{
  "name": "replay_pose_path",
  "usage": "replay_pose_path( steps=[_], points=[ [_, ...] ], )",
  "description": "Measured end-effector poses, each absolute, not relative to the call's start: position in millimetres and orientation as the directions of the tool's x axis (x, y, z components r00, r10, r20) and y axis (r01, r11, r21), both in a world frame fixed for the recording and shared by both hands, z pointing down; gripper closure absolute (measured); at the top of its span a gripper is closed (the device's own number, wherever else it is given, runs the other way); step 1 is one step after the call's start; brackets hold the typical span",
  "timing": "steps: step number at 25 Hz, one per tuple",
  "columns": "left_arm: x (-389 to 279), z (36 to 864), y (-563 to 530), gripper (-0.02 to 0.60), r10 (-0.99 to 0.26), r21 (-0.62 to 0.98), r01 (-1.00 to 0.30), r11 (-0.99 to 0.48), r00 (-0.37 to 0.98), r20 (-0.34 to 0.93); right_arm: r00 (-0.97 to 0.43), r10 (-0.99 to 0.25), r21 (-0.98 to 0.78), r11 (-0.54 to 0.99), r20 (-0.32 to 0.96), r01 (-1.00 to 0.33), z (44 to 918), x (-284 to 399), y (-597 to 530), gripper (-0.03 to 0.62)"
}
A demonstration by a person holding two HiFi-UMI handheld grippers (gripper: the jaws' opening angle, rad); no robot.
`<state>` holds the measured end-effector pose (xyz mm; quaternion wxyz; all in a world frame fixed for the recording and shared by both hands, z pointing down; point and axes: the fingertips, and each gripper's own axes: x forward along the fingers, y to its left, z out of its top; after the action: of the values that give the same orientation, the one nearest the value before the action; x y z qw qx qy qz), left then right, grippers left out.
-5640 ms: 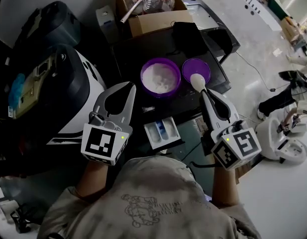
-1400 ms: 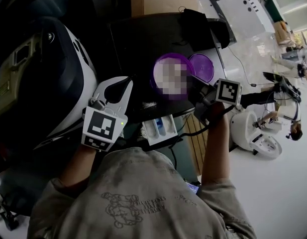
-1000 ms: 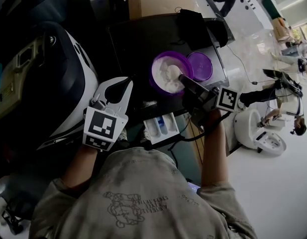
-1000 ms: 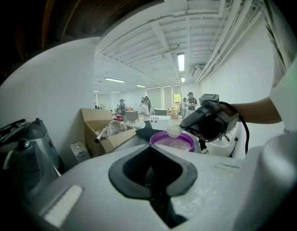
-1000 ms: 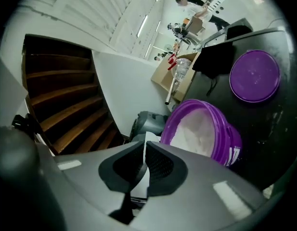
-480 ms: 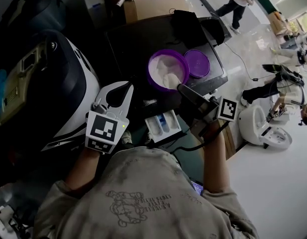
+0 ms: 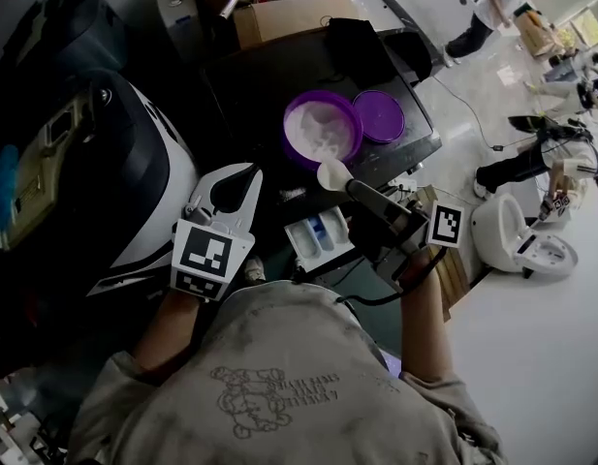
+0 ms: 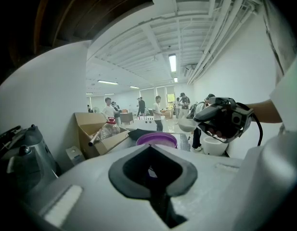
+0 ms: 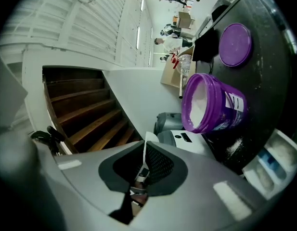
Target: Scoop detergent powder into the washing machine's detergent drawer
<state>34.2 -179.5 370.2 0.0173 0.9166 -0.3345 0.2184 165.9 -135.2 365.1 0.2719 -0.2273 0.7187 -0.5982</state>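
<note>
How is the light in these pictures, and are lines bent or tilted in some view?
Head view: the table is very dark, the floor at right bright, nearly washed out. Left gripper view: strong wide-angle bending, the ceiling pipes curve and corners go black. Right gripper view: rolled sideways, so the purple tub seems to lie on its side.

White left tongs (image 7: 248,170), marker cube (image 7: 205,258), printed T-shirt (image 7: 279,376)

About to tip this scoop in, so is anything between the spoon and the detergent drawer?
Nothing visible. The spoon, held in the right tool, hangs just clear of the purple tub; the drawer lies open and uncovered, nearer the person.
</note>
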Motion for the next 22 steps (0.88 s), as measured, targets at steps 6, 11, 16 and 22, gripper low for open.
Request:
replay_pose_path(
  steps=[6, 11, 16, 22],
  points=[
    [41.9, 367.6, -172.8, 0.581, -0.584, -0.088, -0.604, -0.792, 0.710, 0.393, -0.732, -0.672, -0.985, 0.173, -0.110, -0.011, 369.6, 170.7, -121.8, 0.557],
    [47.1, 371.6, -169.6, 0.581, -0.573, -0.093, -0.590, -0.802, 0.718, 0.395, -0.701, -0.709, -0.988, 0.149, -0.072, -0.049, 381.6, 177.1, -114.2, 0.557],
    [52.5, 382.0, -162.2, 0.581, -0.538, -0.076, -0.565, -0.822, 0.725, 0.430, -0.719, -0.694, -0.983, 0.145, -0.024, -0.108, 398.8, 167.9, -98.2, 0.557],
    [56.2, 398.4, -149.7, 0.581, -0.498, -0.060, -0.531, -0.845, 0.741, 0.451, -0.728, -0.683, -0.974, 0.118, 0.061, -0.192, 429.0, 158.6, -79.7, 0.557]
  ],
)
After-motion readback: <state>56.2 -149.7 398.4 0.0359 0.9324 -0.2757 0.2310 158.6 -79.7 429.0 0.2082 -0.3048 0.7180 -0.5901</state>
